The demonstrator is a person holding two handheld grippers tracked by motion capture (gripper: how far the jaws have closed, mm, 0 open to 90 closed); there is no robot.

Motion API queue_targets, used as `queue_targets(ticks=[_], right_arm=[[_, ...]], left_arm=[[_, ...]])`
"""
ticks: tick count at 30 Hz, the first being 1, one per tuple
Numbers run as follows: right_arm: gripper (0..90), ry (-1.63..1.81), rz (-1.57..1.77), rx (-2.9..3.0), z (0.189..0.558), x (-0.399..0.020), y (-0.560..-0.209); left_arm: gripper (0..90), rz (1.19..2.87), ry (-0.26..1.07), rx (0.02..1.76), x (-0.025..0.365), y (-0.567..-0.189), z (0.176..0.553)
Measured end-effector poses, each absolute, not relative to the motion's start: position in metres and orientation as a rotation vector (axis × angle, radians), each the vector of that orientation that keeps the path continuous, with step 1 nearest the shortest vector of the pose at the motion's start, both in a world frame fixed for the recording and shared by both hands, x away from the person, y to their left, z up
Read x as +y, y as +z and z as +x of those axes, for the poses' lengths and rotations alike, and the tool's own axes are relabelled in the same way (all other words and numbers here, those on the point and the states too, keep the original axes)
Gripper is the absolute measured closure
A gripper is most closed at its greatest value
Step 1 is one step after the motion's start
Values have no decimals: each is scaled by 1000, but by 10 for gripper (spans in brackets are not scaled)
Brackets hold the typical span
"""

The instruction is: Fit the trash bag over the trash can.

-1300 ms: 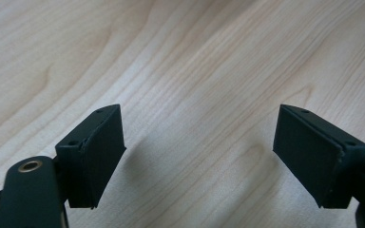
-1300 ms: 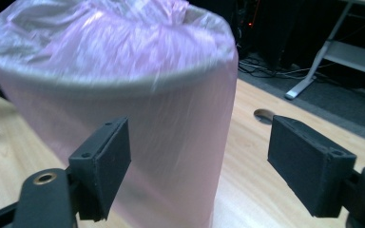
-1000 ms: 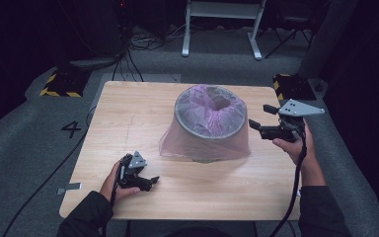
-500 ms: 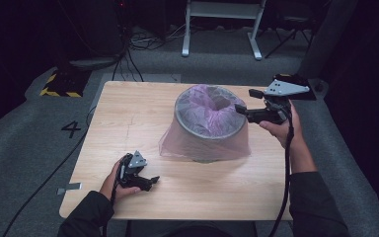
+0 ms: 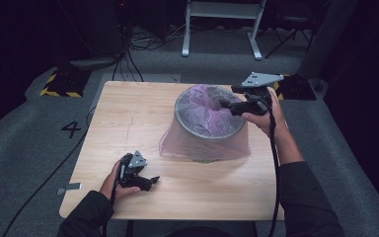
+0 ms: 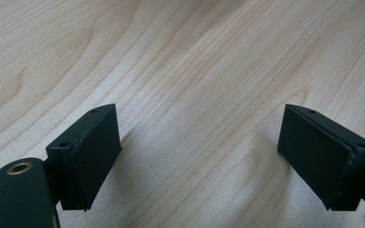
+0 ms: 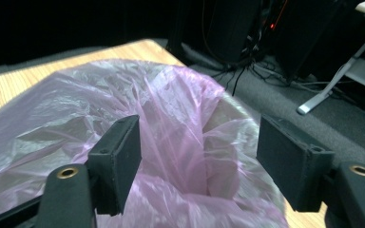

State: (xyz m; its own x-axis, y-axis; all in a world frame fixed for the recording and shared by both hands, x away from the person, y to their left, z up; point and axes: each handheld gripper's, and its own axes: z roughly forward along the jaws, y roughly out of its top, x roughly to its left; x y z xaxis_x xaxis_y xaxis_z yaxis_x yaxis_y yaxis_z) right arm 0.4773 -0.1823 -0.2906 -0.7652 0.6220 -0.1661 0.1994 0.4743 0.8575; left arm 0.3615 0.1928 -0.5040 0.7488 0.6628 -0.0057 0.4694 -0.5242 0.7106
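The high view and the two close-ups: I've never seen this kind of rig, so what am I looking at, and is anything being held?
No robot here: a person at a wooden table holds a hand-operated gripper in each hand. The high view looks down from above the person's side. Each close-up comes from a camera riding on one gripper, looking along its two black jaws.

On the table stands a round grey bin with a thin pink plastic bag draped over it and tucked inside.

The left gripper rests near the table's front edge, jaws open over bare wood. The right gripper is at the bin's rim; its jaws have just been closing with bag film between them, but don't yet pinch it.
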Motion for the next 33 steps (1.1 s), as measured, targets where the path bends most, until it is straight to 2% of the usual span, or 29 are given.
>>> queue_targets(ticks=[4, 12, 25, 33], right_arm=[[368, 1125, 666, 2329, 486, -168, -297], [363, 928, 603, 2515, 494, -146, -316], [261, 566, 567, 2727, 503, -133, -332], [247, 457, 563, 2796, 507, -128, -335]], left_arm=[[140, 2225, 345, 846, 193, -504, 361], [140, 2224, 346, 846, 193, -504, 361], [141, 2224, 346, 846, 193, -504, 361], [141, 2224, 346, 845, 193, -504, 361]])
